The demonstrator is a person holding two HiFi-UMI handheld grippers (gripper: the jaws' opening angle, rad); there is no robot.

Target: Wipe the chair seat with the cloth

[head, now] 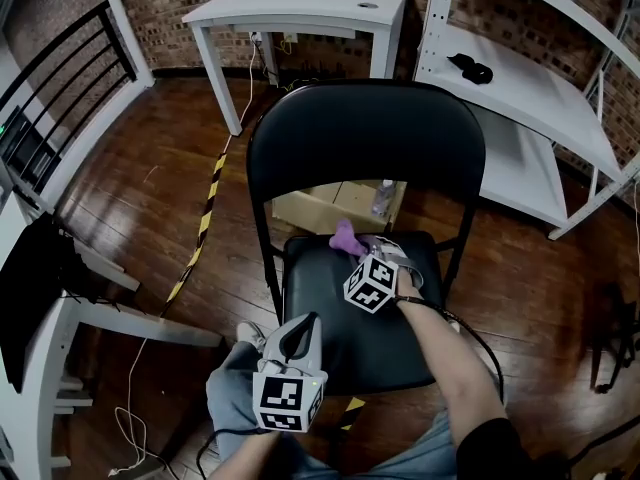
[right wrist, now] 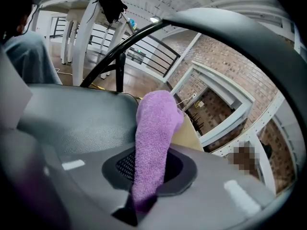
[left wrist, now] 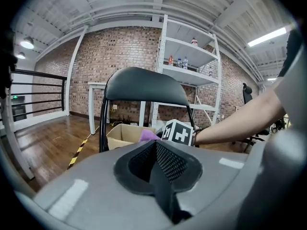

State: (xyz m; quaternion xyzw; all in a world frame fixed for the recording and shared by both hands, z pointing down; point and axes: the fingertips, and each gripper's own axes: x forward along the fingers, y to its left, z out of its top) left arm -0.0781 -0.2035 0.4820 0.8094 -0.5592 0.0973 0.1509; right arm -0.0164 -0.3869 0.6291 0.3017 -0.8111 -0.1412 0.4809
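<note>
Left gripper [head: 300, 330] nearest, over the chair seat's [head: 340, 353] near-left edge, jaws pressed together, empty. Right gripper [head: 363, 249] pinches the purple cloth [head: 346, 237] at the seat's far side. Risk: only a narrow strip is clamped, so seat drag could pull it free.

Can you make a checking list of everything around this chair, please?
Surface: black chair seat, no spills seen.
Job's things: purple cloth, at the seat's back edge.
Clutter: cardboard box and bottle behind the chair.
Grippers: right gripper shut on the cloth; left gripper shut, empty, at the seat's front.
Cables: white cable hanging below the white table.
Surroundings: shelf unit, wooden floor, brick wall.
</note>
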